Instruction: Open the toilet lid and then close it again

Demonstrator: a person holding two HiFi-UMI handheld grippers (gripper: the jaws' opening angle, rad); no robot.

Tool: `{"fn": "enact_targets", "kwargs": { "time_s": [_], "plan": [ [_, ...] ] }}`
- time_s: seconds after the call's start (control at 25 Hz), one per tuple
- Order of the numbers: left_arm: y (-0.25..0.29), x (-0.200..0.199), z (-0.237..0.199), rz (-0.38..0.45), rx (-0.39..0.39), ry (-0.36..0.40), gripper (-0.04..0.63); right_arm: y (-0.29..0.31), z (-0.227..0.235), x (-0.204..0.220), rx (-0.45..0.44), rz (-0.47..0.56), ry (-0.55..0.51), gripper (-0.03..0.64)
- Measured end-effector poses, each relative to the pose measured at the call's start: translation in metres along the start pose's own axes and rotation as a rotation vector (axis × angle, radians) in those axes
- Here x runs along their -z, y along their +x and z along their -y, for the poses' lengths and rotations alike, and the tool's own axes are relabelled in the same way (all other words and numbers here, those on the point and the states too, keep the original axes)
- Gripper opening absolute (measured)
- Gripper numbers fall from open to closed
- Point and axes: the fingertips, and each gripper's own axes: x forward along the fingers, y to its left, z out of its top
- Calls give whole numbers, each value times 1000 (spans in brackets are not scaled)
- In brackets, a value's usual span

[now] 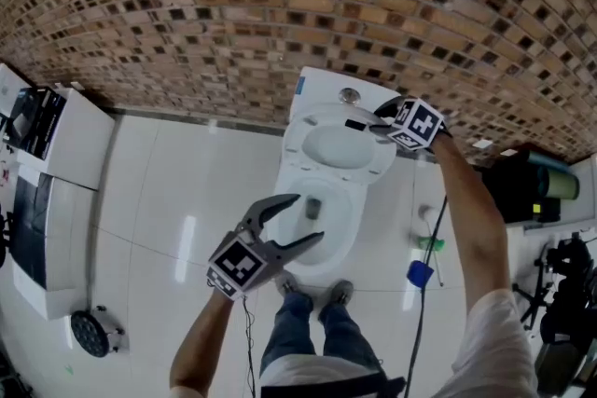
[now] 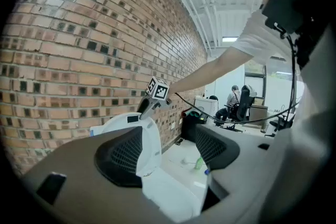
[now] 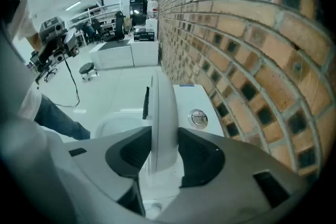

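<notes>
- Currently the toilet lid stands raised, leaning back against the cistern.
- The right gripper is closed on the lid's top edge, just in front of the cistern, with one pad on each face.
- The left gripper hangs wide open and empty over the bowl, well clear of the cistern.
- The lid is probably light, stiff, smooth plastic on hinges, so the free top edge is the best hold, gripped firmly to stop it slipping and slamming.
</notes>
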Motion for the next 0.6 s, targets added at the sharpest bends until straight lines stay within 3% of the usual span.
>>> {"fn": "enact_targets", "kwargs": {
  "time_s": [0.12,0.4,0.6],
  "plan": [
    [-9,-10,6,27,-23,21,318,-11,-45,-10,48,31,-69,160],
    [-25,-24,29,63,-72,70,318,-19,-201,9,350,108,-221,164],
    [-25,-8,46,103,-109,36,318,7,-291,32,545,139,-337,164]
  ]
}}
